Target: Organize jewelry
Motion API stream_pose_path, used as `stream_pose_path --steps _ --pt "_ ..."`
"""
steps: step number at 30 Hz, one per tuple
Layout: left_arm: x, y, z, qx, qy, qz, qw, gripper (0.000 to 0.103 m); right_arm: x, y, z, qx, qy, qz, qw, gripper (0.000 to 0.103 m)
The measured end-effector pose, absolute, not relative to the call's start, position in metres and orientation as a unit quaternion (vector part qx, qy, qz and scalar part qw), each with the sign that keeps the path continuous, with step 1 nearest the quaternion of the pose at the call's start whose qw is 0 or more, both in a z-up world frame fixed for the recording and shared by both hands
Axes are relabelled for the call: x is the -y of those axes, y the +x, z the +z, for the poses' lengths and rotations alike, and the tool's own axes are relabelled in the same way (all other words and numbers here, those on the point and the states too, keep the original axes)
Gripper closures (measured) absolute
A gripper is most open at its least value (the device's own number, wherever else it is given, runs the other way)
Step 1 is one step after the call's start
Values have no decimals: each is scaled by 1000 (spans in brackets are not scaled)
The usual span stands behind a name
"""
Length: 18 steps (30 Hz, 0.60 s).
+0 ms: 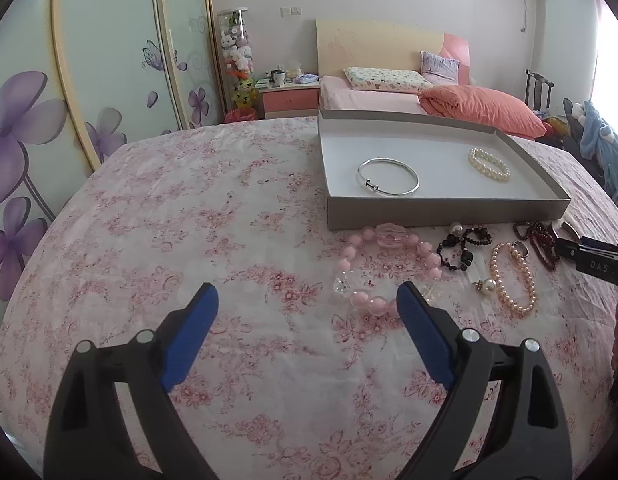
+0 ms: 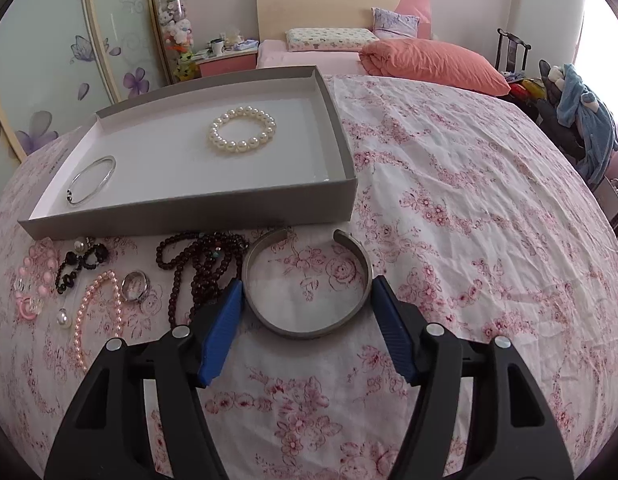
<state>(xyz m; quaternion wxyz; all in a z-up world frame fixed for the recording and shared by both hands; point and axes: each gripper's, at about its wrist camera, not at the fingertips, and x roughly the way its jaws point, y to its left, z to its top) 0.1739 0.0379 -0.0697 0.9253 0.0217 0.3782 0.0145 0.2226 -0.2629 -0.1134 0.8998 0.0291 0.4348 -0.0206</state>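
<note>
Jewelry is split between two places: a thin silver bangle (image 2: 91,180) and a white pearl bracelet (image 2: 241,131) lie inside the shallow grey box (image 2: 197,212), while the remaining pieces sit on the floral cloth (image 2: 449,208) just in front of its near wall. Your right gripper (image 2: 307,294) has its jaws spread wide, straddling the open metal cuff (image 2: 307,284), one blue pad near each side of the band and neither clearly touching it. Judged from this, the cuff is the piece in hand. Close evenly across the band's sides rather than near its open ends, which face the box; a smooth curved band may slip or rotate if pinched off-centre. Keep your left pad clear of the dark bead strand (image 2: 201,264) lying just beside the cuff, or you may drag it along. Lift high enough to clear the box wall, then set the cuff on bare floor apart from the two pieces inside. Your left gripper (image 1: 307,300) is also spread and holds nothing; it sits over the cloth near the pink bead bracelet (image 1: 383,268). Keep it well apart from the right gripper's path.
</note>
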Motion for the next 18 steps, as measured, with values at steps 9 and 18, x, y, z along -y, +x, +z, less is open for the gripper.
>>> stream_pose_path --steps 9,18 --pt "-29 207 -86 -415 23 6 910 39 264 209 -113 -434 26 -12 901 38" --pt "-28 230 -98 -437 24 -9 899 59 264 210 -113 -435 27 -13 900 37"
